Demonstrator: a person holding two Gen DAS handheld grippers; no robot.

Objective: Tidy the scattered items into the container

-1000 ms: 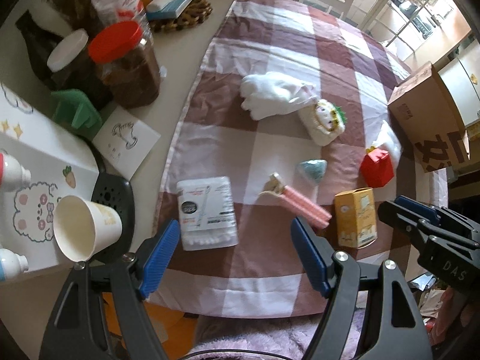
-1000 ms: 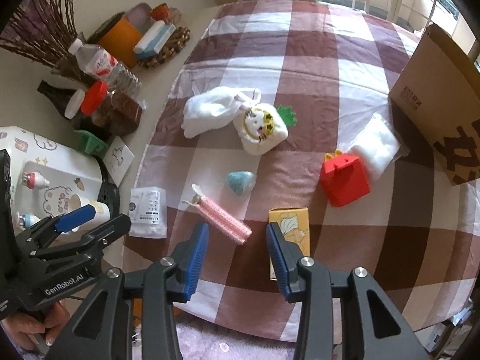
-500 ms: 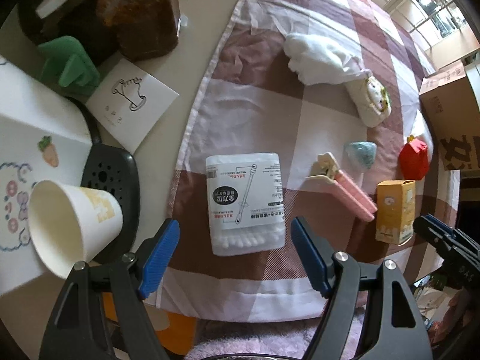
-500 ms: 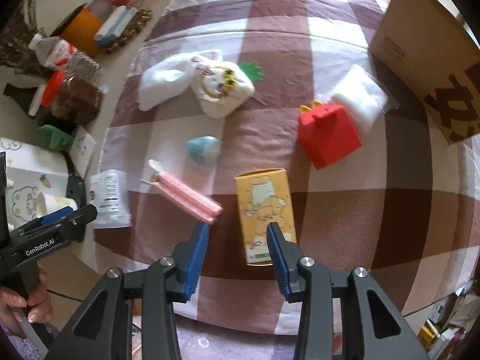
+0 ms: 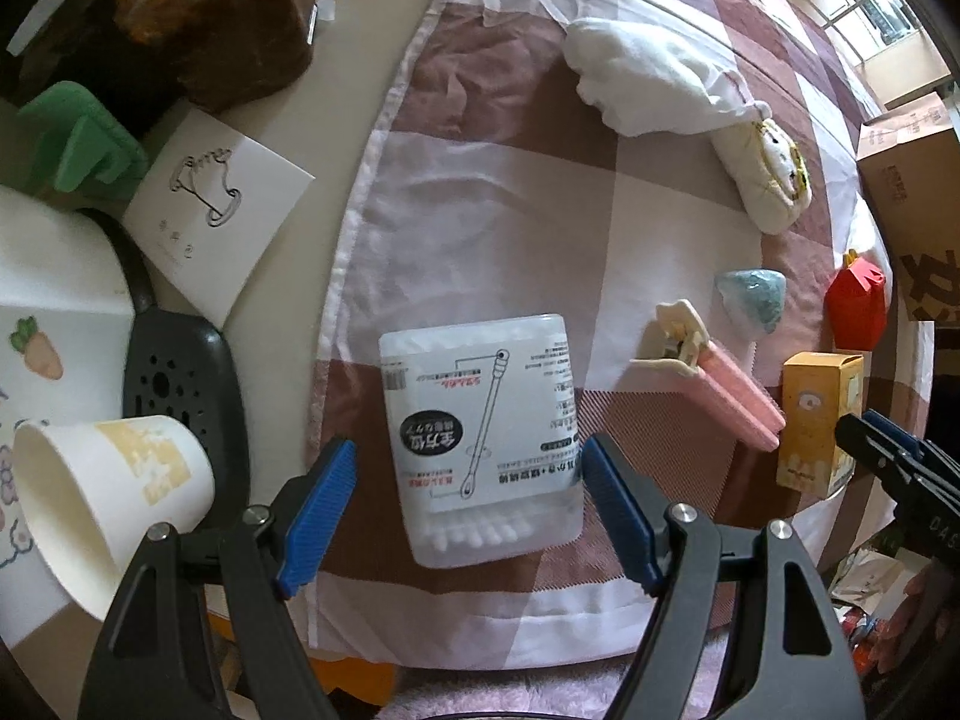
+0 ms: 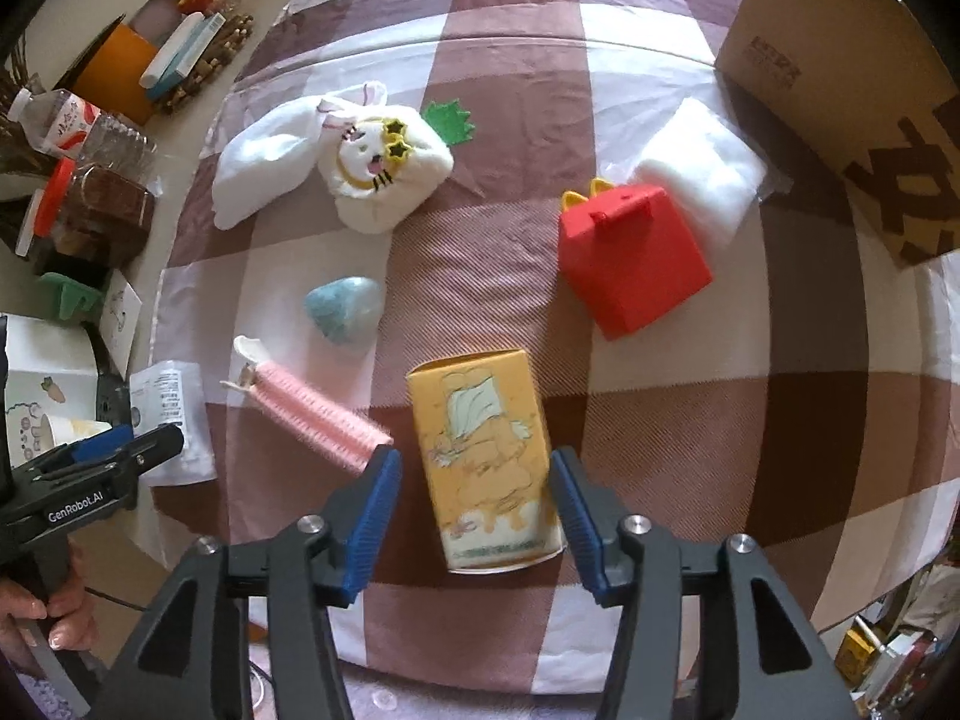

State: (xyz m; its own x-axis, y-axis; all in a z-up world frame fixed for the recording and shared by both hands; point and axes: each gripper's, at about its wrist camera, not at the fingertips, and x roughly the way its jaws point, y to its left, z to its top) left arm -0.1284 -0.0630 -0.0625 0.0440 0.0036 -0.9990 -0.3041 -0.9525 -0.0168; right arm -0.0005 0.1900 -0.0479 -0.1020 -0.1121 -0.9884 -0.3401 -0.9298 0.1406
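Note:
My left gripper (image 5: 465, 456) points down and stands open astride a clear box of cotton swabs (image 5: 480, 420); its blue pads are clear of both sides. My right gripper (image 6: 474, 461) points down over a yellow carton (image 6: 480, 438) lying flat. Its jaws are opening, the carton is between them, and the pads do not press on it. A pink hair roller (image 6: 312, 414), a teal stone (image 6: 345, 315), a red box (image 6: 630, 258), a white plush (image 6: 384, 174) and a white pad packet (image 6: 702, 174) lie on the checked cloth. The cardboard box (image 6: 840, 108) stands at the far right.
Left of the cloth are a tipped paper cup (image 5: 102, 492), a black perforated object (image 5: 174, 384), a white card (image 5: 222, 210), a green holder (image 5: 78, 144) and a brown jar (image 5: 222, 30). The table's near edge runs just below both grippers.
Both grippers have sunk toward the table. The left one now straddles the swab box. The right one came over the yellow carton and its jaws have widened around it.

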